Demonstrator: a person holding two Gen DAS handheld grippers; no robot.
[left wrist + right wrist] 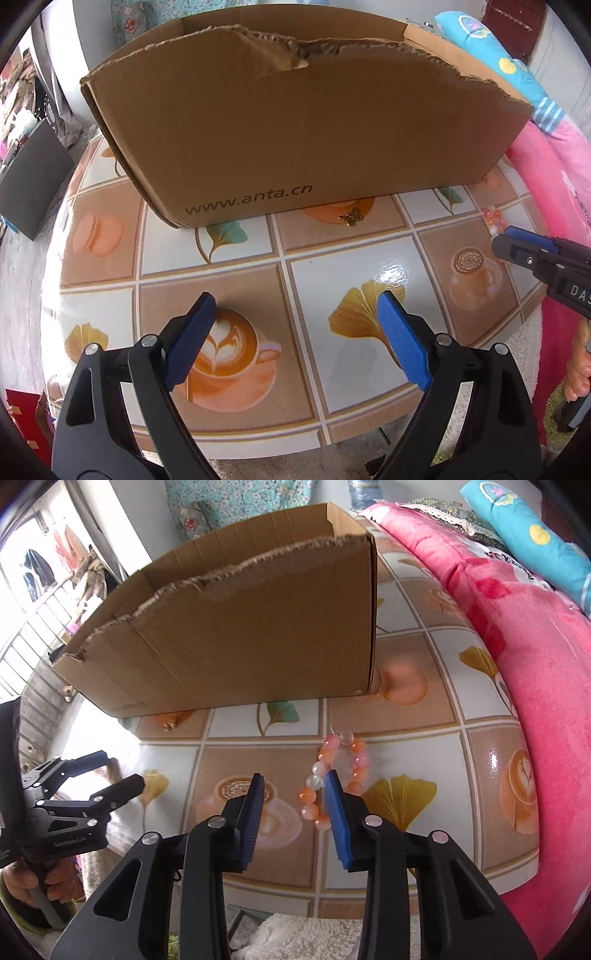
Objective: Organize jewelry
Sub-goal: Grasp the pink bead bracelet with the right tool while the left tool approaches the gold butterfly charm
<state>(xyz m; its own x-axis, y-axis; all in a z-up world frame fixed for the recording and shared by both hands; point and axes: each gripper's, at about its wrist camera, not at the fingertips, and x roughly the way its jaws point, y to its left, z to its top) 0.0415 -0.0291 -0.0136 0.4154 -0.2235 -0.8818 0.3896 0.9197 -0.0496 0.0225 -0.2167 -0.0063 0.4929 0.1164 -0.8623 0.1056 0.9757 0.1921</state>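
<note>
Right gripper [295, 801] jaws half-spread, nothing pinched. Bead bracelet [334, 781] lies on tabletop [424, 738], frame centre, near strand between pads. Advice: centre on strand, close gently, lift into cardboard box [236, 638]. Left gripper [295, 334] spread wide, empty. Butterfly charm [351, 217] against box base.

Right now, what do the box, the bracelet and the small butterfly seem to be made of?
Box: plain brown corrugated cardboard, matt; its torn top edge shows the fluting.
Bracelet: round glossy beads, orange, pink and clear, glass or plastic; the look leaves it open.
Butterfly: probably metal, gold-coloured and shiny, but too small to be sure.
</note>
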